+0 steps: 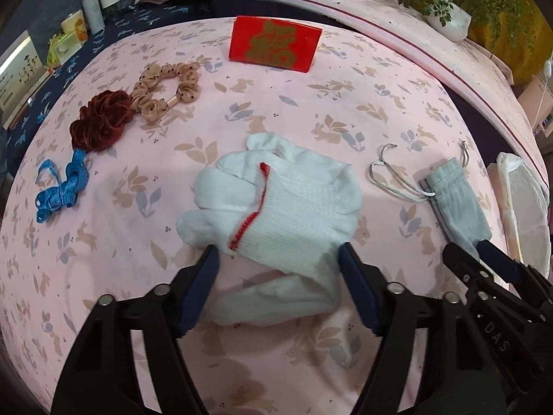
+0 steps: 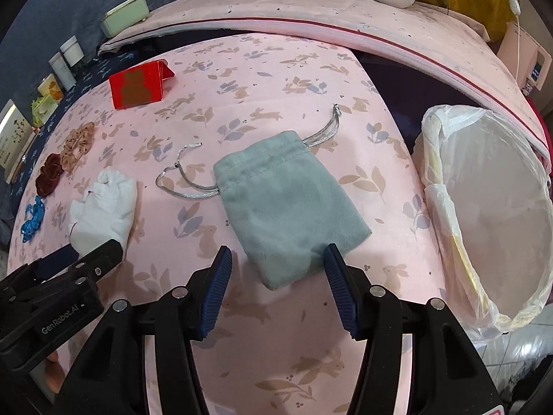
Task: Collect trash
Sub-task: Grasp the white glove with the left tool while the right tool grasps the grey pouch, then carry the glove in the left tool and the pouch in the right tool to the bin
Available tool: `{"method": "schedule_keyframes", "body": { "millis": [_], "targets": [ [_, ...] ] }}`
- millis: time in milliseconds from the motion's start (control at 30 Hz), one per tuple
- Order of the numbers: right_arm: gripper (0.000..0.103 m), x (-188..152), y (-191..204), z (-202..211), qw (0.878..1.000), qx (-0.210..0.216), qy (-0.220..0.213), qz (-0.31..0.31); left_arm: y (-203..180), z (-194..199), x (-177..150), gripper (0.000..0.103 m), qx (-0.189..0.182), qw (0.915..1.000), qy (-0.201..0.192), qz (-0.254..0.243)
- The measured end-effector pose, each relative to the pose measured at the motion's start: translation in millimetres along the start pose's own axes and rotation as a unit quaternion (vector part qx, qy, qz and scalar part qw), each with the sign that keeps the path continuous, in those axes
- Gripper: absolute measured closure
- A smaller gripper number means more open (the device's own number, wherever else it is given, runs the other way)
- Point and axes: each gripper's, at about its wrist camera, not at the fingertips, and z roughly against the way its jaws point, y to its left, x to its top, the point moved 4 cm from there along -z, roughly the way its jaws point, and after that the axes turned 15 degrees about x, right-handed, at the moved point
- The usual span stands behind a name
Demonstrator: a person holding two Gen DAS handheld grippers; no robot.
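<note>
Surface: a counter [image 1: 283, 110] under a pink cloth printed with rabbits and leaves filled most of both views.
Room: a pink padded edge with a dark red line [image 2: 311, 27] curved across the top of the right wrist view; a potted plant [image 1: 449, 17] stood at the upper right of the left wrist view, jars and boxes [image 1: 93, 3] at its upper left.
Bin: a bin lined with a white bag [image 2: 484, 207] stood at the right edge of the right wrist view, beside the counter.
Glove: a white knit glove with red trim [image 1: 276, 207] lay crumpled at the centre of the left wrist view.
Pouch: a grey-green drawstring pouch [image 2: 290, 207] lay at the centre of the right wrist view, its silver cords trailing to either side.
Other things: a red card [image 1: 274, 43] stood at the top centre; a beige scrunchie [image 1: 169, 86], a dark red scrunchie [image 1: 100, 121] and a blue ribbon [image 1: 58, 190] lay at the left.
Left gripper [image 1: 278, 254]: its fingers straddled the glove's cuff, spread, not visibly pressing on it.
Right gripper [image 2: 276, 254]: its fingers stood apart at either side of the pouch's near corner, not clamped on it.
</note>
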Motion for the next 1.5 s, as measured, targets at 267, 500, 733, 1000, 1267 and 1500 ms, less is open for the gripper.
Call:
{"method": "schedule_keyframes", "body": {
  "millis": [267,500,733,1000,1267,1500],
  "targets": [
    [0.098,5.4,-0.9,-1.3,1.000,-0.011,0.005,0.013,-5.8,6.5,3.9,0.091,-0.030,0.9995,0.004,-0.004],
    [0.099,15.0,1.9,20.1,1.000,-0.002,-0.016,0.018,-10.6,23.6,9.4,0.093,-0.039,0.9992,-0.006,-0.007],
    [0.099,37.3,-4.4,64.2,0.998,0.008,-0.062,0.013,-27.4,57.0,22.0,0.093,-0.057,0.9977,-0.032,-0.016],
    [0.099,62.0,-26.0,118.4,0.993,0.005,-0.116,0.003,-65.4,104.9,38.4,0.093,-0.084,0.9927,-0.076,-0.040],
    [0.099,80.4,-60.7,166.4,0.987,-0.017,-0.158,-0.003,-116.7,148.9,51.8,0.093,-0.118,0.9842,-0.110,-0.072],
    [0.099,83.5,-100.6,197.0,0.982,-0.043,-0.182,-0.022,-169.9,178.5,56.3,0.093,-0.153,0.9744,-0.128,-0.104]
  ]
}}
